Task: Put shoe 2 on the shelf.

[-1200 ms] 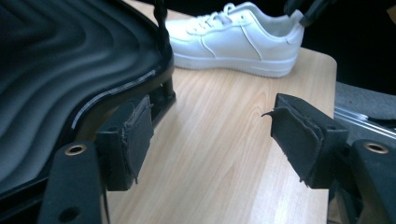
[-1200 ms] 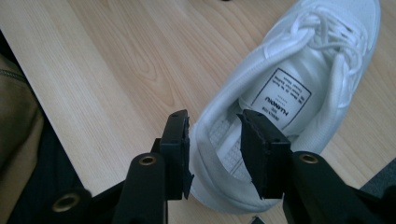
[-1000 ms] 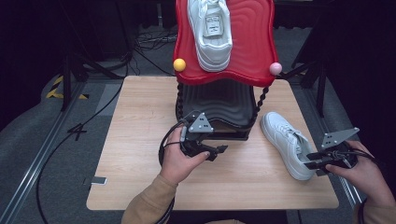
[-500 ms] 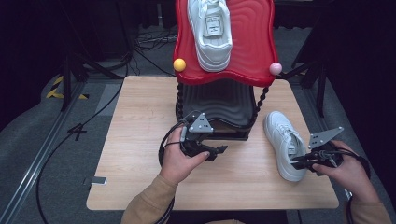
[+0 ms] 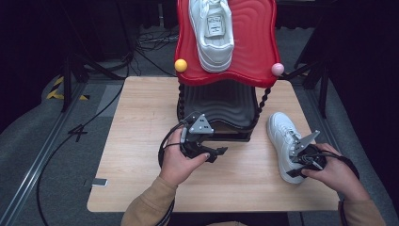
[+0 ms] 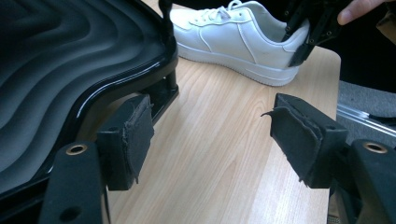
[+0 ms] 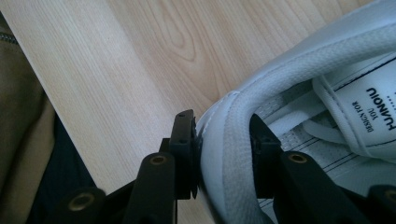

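A white sneaker (image 5: 283, 140) lies on the wooden table (image 5: 141, 141) at the right, toe pointing away. My right gripper (image 5: 299, 165) is shut on its heel collar (image 7: 224, 140), one jaw outside and one inside the shoe. In the left gripper view the same sneaker (image 6: 233, 37) lies ahead on the table, with the other gripper at its heel. My left gripper (image 5: 217, 154) stands open above bare wood at the front of the black lower shelf (image 5: 221, 101), nothing between its pads (image 6: 135, 135). A second white sneaker (image 5: 214, 28) rests on the red upper shelf (image 5: 254, 42).
The two-tier rack stands at the table's back middle, with twisted black posts, a yellow ball (image 5: 180, 65) and a pink ball (image 5: 277, 68) at the red shelf's corners. Cables run over the floor at the left. Bare table lies left of the rack.
My right gripper moved in from the right edge to the sneaker's heel and shut on its collar. The left gripper stayed still.
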`<state>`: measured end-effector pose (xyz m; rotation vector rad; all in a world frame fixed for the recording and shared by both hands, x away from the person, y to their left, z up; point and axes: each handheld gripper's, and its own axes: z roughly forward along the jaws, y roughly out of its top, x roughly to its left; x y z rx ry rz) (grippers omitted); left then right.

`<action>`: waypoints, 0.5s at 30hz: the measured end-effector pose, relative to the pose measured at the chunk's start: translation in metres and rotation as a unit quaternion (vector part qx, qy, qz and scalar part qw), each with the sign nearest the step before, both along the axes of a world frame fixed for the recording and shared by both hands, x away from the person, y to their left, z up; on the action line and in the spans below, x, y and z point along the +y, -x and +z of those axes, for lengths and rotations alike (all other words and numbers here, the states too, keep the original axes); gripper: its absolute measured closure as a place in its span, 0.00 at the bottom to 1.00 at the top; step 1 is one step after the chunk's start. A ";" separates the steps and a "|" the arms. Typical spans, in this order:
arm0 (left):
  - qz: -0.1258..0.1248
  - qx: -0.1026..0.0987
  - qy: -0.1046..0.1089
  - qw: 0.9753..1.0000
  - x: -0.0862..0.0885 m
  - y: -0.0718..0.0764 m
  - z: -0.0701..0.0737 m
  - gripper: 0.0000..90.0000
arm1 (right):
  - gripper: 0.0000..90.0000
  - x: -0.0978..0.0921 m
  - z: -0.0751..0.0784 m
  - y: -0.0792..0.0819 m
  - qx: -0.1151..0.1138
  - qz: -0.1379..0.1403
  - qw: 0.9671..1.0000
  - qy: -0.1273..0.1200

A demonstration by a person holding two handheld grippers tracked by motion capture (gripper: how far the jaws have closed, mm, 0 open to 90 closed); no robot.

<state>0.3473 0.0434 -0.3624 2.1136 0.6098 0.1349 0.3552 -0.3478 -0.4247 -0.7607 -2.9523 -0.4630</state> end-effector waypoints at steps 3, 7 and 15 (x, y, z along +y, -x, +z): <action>0.001 0.000 -0.001 1.000 0.001 0.000 0.000 0.34 | 0.80 -0.001 -0.001 -0.001 0.008 0.002 1.000 0.001; 0.002 0.001 -0.002 1.000 0.001 0.000 -0.001 0.34 | 0.83 0.000 0.000 0.000 0.013 0.003 1.000 0.001; 0.003 0.003 -0.001 1.000 0.002 -0.001 -0.001 0.34 | 0.85 -0.001 0.000 -0.001 0.016 -0.007 1.000 -0.007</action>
